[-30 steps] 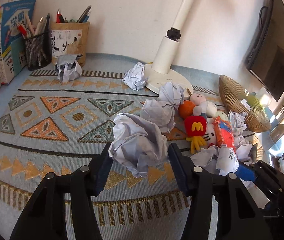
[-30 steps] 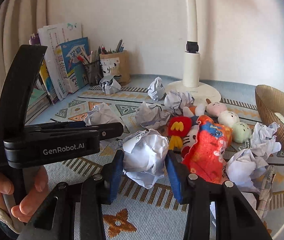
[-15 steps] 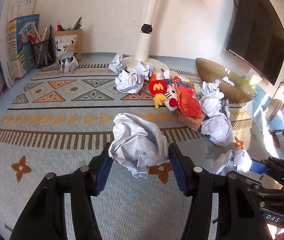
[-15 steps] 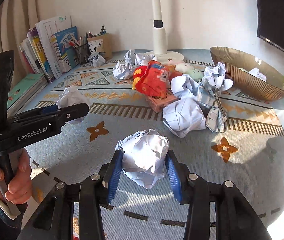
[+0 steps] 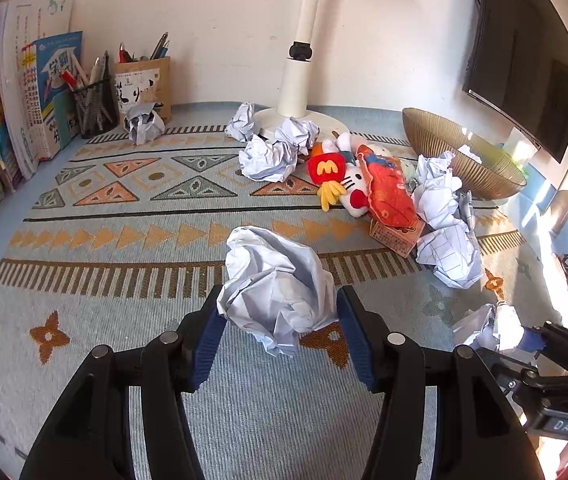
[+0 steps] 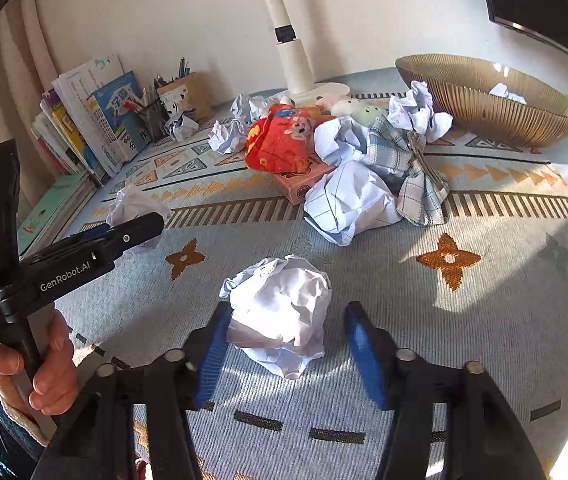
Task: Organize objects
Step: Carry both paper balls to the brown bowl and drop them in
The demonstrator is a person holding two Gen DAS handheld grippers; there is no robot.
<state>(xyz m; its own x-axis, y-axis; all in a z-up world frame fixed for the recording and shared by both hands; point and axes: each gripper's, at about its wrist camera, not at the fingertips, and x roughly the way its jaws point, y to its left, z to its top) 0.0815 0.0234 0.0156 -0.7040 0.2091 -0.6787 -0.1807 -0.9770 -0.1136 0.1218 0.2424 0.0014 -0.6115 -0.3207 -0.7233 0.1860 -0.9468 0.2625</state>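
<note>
- Left gripper [image 5: 280, 296]: both blue pads [image 5: 207, 332] press the flanks of a crumpled white paper ball [image 5: 279, 300]. The jaws are narrowed to the ball's width, so it is pinched.
- The right wrist view agrees. The same ball sits at the tip of the left gripper, near the left edge of the patterned cloth [image 6: 484, 320].
- The person's left hand [image 6: 43, 372] is wrapped round the gripper's handle, with a dark sleeve cuff at the wrist.
- Right gripper [image 6: 288, 312]: the jaws are spread wider than the second paper ball [image 6: 279, 312] between them.
- Its left pad sits against the ball, and its right pad [image 6: 364, 352] stands apart with cloth showing in the gap. The ball is not clamped.
- The second paper ball appears to lie on the plain grey-blue front part of the cloth, with its shadow just below it.
- Remaining clutter is mid-cloth, behind both grippers. More paper wads [image 6: 348, 204] lie around a red pouch [image 6: 279, 144], which rests on a small box [image 6: 304, 184], and there is a checked rag [image 6: 416, 184].
- The plush toys [image 5: 340, 184] lie next to the white lamp base [image 5: 284, 128].
- The ribbed brown bowl [image 6: 484, 108] is at the far right, with one paper wad [image 6: 506, 92] inside it.
- The pen holders [image 5: 95, 108] and upright books [image 5: 35, 96] stand along the far left.
</note>
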